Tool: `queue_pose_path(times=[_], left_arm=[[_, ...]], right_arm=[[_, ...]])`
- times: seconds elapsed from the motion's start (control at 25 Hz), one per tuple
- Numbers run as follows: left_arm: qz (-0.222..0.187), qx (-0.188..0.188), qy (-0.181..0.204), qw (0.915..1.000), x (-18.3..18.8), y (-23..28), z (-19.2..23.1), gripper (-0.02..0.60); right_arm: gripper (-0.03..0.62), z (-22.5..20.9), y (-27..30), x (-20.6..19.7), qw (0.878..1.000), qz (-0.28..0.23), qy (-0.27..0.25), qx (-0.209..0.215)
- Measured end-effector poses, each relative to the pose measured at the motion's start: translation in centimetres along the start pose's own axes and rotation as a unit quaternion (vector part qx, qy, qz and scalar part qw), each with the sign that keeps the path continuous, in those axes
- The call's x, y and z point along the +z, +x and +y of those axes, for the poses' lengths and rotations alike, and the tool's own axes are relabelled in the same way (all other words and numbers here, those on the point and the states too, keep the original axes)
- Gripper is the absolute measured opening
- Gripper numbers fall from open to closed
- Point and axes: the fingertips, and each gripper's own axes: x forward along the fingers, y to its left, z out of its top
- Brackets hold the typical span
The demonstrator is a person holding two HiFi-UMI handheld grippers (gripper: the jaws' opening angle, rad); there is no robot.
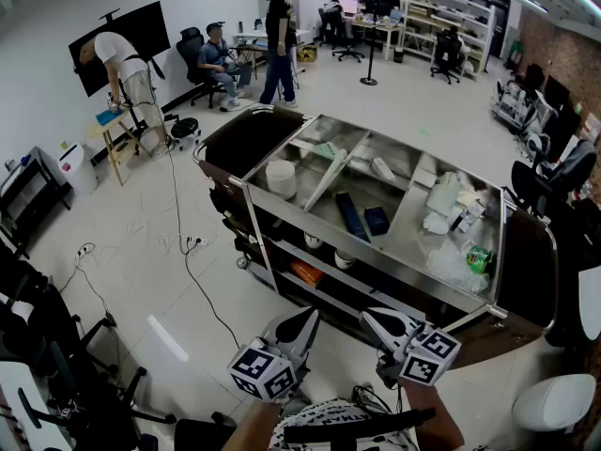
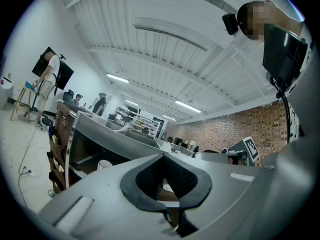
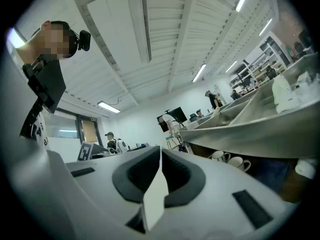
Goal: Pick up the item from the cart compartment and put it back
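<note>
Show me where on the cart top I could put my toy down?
The barest steel is in the middle compartment, between the slanted divider and the long dark box. A smaller patch sits beside the white tub. The right compartment is crowded with white packets and a green pack.

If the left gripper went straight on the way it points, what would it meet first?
Probably the near side of the cart, around its steel top rim; the left gripper points at it, but depth is unclear.
</note>
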Motion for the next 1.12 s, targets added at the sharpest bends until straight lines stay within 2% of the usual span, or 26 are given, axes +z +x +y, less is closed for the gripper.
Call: queue_pose_path(times=[0.56, 0.88, 0.92, 0.96, 1.12], left_arm=[[0.0, 0.001, -0.001, 1.0, 0.4, 0.5, 0.7, 0.002], [-0.002, 0.002, 0.003, 1.0, 1.3, 1.9, 1.4, 0.011], [-0.002, 0.002, 0.005, 1.0, 1.5, 2.1, 1.5, 0.011], [-0.002, 0.001, 0.007, 1.0, 1.8, 2.3, 1.6, 0.011], [-0.006, 0.003, 0.016, 0.9998, 2.7, 3.3, 2.0, 0.011]], right_arm=[[0.028, -0.2, 0.8, 0.9, 1.0, 0.007, -0.027, -0.003], [0.047, -0.8, 1.9, 3.6, 0.997, 0.012, -0.074, -0.01], [0.075, -0.9, 2.1, 3.9, 0.997, 0.016, -0.081, -0.01], [0.152, -1.0, 2.4, 4.4, 0.996, 0.022, -0.091, -0.01], [0.158, -2.4, 3.7, 6.8, 0.987, 0.055, -0.146, -0.03]])
